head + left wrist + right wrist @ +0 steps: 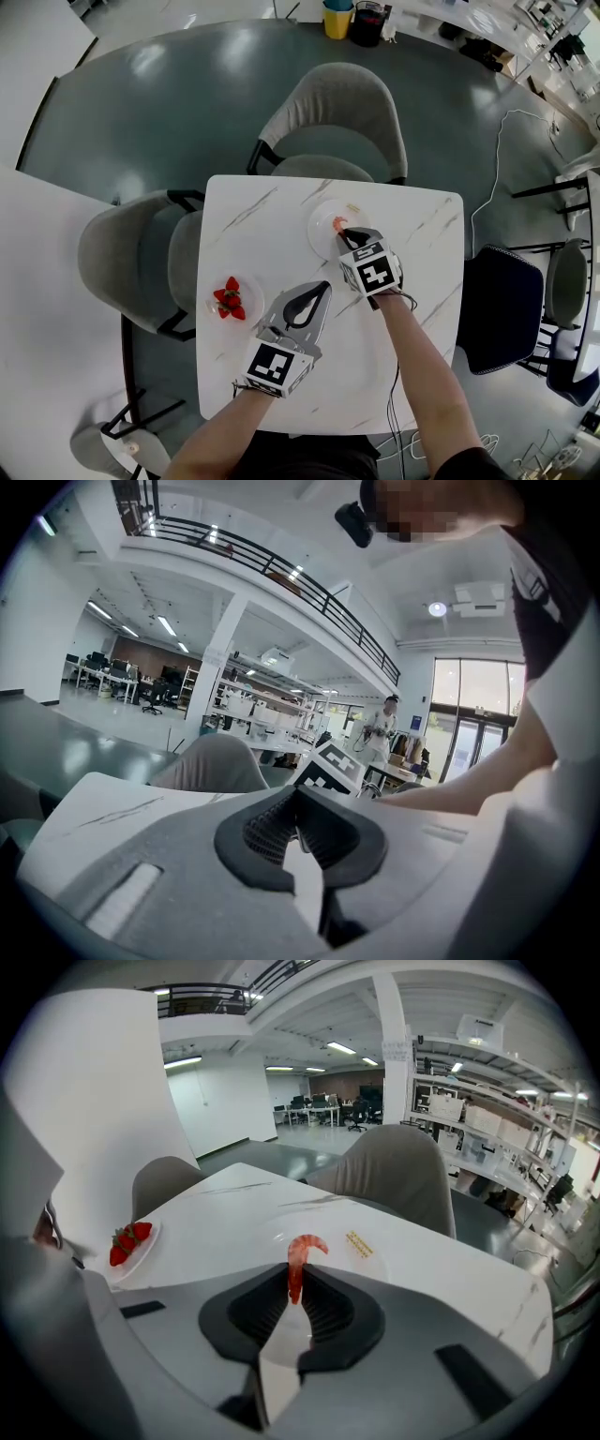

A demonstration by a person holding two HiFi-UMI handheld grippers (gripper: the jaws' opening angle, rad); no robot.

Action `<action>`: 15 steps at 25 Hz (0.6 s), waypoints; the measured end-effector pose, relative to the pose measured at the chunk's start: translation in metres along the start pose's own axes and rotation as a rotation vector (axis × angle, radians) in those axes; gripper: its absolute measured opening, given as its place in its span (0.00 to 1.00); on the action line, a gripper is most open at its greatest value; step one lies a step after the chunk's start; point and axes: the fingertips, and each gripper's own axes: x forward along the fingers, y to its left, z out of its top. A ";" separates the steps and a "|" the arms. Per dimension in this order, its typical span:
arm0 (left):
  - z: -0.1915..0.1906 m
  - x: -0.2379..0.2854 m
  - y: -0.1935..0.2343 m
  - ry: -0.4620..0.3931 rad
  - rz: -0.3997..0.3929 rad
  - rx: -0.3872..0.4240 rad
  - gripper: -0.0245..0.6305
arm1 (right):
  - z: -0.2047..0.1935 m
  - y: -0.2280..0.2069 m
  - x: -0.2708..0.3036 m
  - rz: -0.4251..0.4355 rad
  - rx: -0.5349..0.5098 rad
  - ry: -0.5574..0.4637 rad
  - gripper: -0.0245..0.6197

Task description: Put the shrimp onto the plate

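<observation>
Your right gripper (292, 1290) is pinching the shrimp (298, 1258) by its lower, tail end. The curled body stands up above the jaws. In the head view the shrimp is over the white plate (321, 223), on the side of the plate nearer to you. I cannot tell whether it touches the plate or hangs just above it. Your left gripper (298, 803) has its jaws pressed together with nothing between them, and it is over the bare desk (262, 225), away from the plate.

From here I see some risks.

- **Thin grip:** only a small part of the shrimp is between the pads, so a quick tilt of your wrist could let it slip or turn in the jaws.
- **Release near the rim:** if you spread the jaws here, the shrimp may land close to the near rim and roll onto the desk. It seems safer to go a little more toward the middle first.
- **Release from a height:** a curved body like this probably bounces or tips over, so lower it before you let go.
- **Sticking:** the shrimp could stay on one pad when the jaws part, and come away when you lift.
- **Pushing the plate:** the plate looks light and smooth, and the gripper body could slide it if you press down.

The small yellow strip (359, 1243) on the plate and the strawberries (228, 298) on their dish at the left are not in your way.
</observation>
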 end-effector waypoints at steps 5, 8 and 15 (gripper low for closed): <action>-0.005 0.015 0.006 0.014 -0.002 -0.001 0.05 | -0.003 -0.002 0.007 -0.011 -0.012 0.050 0.11; -0.006 0.019 0.008 0.019 -0.003 0.000 0.05 | -0.005 -0.003 0.009 -0.012 -0.017 0.073 0.11; -0.009 0.022 0.009 0.028 -0.006 0.003 0.05 | -0.007 -0.004 0.013 -0.010 -0.050 0.130 0.11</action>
